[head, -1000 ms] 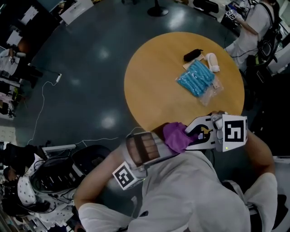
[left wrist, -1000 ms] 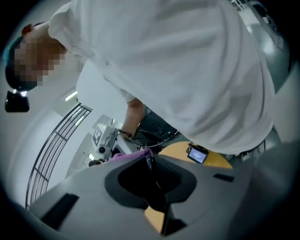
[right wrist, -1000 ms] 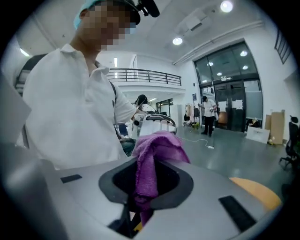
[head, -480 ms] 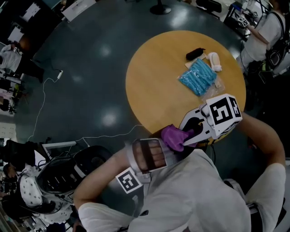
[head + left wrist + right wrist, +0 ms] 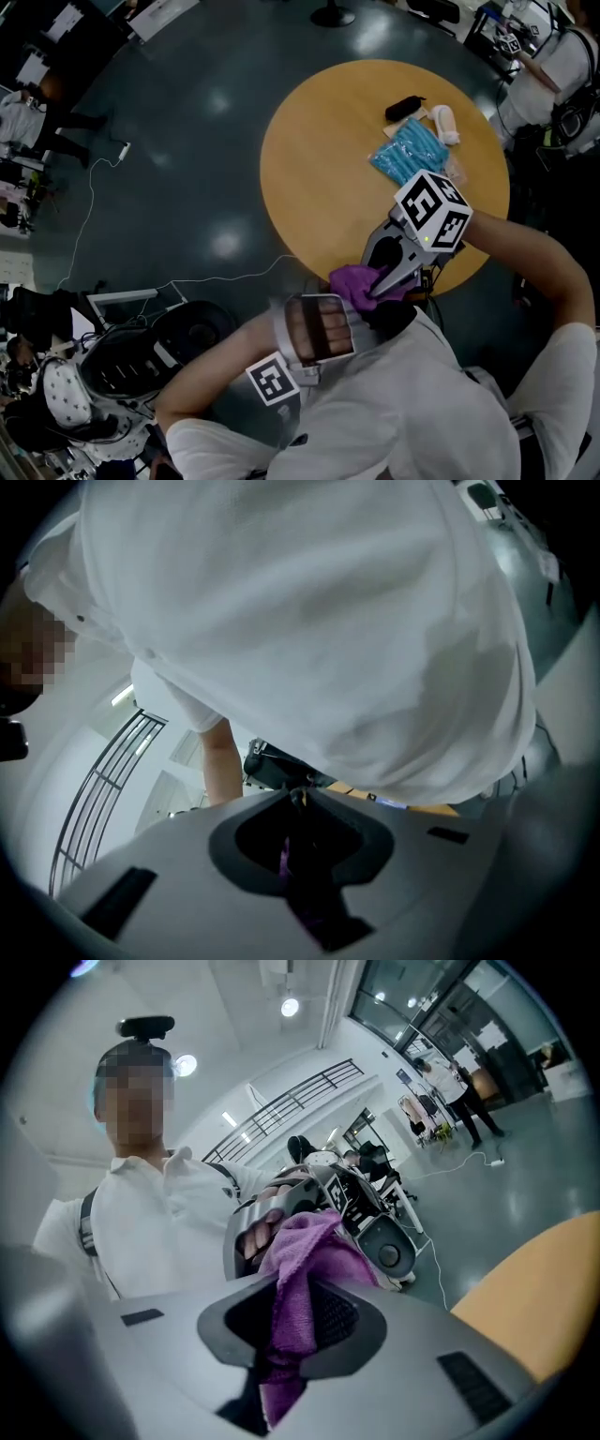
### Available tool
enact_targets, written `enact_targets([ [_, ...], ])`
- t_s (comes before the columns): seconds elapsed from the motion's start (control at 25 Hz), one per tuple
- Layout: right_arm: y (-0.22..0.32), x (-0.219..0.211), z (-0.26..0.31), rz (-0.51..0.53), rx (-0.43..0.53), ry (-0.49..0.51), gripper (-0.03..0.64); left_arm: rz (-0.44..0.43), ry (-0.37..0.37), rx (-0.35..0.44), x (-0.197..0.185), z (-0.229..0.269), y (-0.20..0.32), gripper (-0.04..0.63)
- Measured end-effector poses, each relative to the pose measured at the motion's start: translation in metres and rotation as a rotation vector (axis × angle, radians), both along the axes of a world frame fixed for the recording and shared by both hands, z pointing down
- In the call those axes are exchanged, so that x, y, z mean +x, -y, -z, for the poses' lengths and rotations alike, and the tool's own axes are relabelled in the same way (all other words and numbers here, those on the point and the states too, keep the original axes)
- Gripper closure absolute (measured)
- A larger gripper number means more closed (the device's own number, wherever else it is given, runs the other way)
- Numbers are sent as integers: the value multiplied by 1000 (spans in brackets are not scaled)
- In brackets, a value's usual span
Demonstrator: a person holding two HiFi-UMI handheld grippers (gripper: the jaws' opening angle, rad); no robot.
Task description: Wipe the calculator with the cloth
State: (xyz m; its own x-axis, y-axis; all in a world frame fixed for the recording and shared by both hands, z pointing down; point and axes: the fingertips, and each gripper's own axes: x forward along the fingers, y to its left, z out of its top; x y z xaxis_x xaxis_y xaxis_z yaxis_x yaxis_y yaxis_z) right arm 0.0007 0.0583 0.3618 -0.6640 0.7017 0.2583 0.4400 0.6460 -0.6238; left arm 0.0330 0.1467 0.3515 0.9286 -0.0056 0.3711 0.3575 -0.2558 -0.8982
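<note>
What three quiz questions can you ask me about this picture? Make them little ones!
1. True or false: the blue packet lies on the round wooden table.
2. The cloth is: A green, B purple, C yellow.
3. Which gripper clamps the cloth?
Key: 1 true; 2 B; 3 the right gripper.

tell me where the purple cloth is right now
Head view, lower centre: the purple cloth is clamped in the right claw, just off the round table's near edge, right beside the left claw.
</note>
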Motion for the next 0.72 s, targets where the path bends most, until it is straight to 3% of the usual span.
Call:
enact_targets([
  [0.36, -1, -16, -25, -5, -68, -15, 546, 44, -64, -126, 1, 18, 0, 538],
  [0.72, 1, -19, -53, -18, -87, -49, 546, 59, -100, -173, 1, 30, -6, 538],
])
